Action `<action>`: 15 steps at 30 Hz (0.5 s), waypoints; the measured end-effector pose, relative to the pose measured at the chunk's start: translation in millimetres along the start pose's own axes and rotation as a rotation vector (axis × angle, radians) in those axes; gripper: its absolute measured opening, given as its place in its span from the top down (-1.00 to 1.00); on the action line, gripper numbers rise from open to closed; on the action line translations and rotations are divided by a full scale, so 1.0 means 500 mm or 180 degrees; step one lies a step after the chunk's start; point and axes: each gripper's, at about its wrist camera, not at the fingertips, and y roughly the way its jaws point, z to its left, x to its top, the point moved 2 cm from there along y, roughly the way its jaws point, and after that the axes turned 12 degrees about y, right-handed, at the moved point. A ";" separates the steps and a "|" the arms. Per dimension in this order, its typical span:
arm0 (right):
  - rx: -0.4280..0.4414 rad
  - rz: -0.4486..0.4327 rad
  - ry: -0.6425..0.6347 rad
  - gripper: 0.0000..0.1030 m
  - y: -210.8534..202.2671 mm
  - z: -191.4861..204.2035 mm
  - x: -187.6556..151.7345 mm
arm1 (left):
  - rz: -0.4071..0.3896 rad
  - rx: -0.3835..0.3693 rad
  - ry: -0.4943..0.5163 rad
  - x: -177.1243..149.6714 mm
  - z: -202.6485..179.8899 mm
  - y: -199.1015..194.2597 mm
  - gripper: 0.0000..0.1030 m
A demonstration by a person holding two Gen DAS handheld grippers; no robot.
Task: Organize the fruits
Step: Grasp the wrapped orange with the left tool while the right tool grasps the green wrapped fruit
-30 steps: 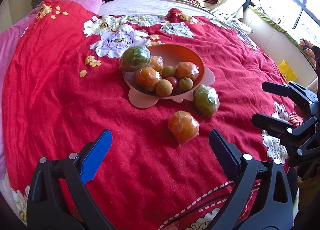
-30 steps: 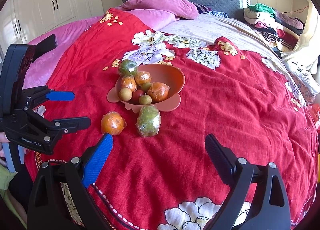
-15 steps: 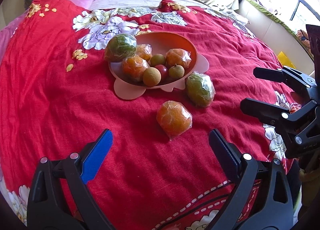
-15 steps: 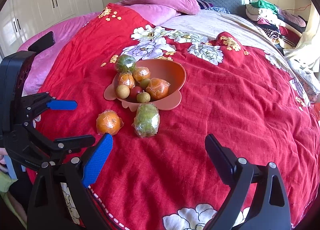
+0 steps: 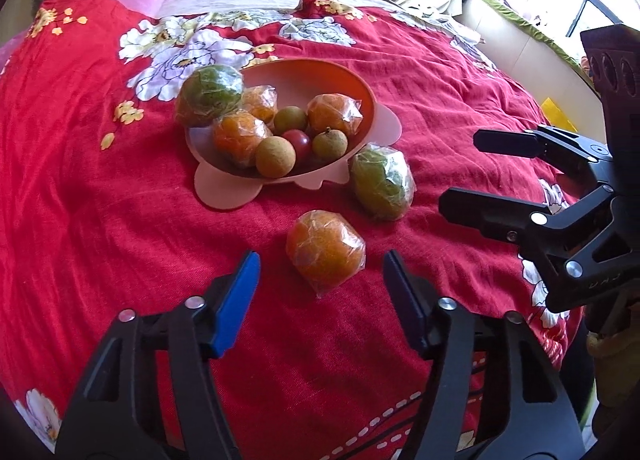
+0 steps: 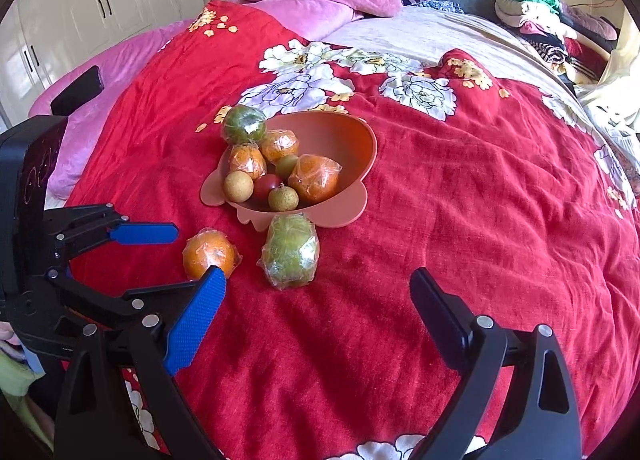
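Two wrapped fruits are seen outside the orange bowl (image 5: 352, 79) on the red floral bedspread (image 5: 100, 219) — a wrapped orange (image 5: 325, 252) and a wrapped green citrus (image 5: 382, 183), the latter just beside the bowl's near rim. Inside the bowl are held three wrapped oranges, a red tomato-like fruit (image 5: 298, 141) and three small round brown-green fruits, while a second wrapped green fruit (image 5: 210, 95) is perched at the bowl's far-left rim. The left gripper (image 5: 320, 280) is held with its fingers spread wide on either side of the loose orange, not touching it. The right gripper (image 6: 316, 300) is likewise wide apart and holds nothing — the green citrus lies ahead of it.
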 end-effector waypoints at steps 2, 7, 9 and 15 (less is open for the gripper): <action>-0.0012 0.0003 -0.0001 -0.80 0.002 -0.003 0.000 | -0.0004 -0.0032 0.0021 0.003 -0.003 0.005 0.07; -0.0007 0.0020 0.0010 -0.78 0.009 -0.007 0.001 | 0.0015 -0.0033 0.0054 0.006 -0.003 0.022 0.24; 0.0001 0.0028 0.0013 -0.78 0.013 -0.008 0.002 | 0.0027 -0.0050 0.0024 0.006 0.003 0.027 0.29; 0.0011 0.0066 0.0005 -0.59 0.032 -0.004 0.004 | 0.0025 -0.0105 -0.0010 0.006 0.013 0.033 0.29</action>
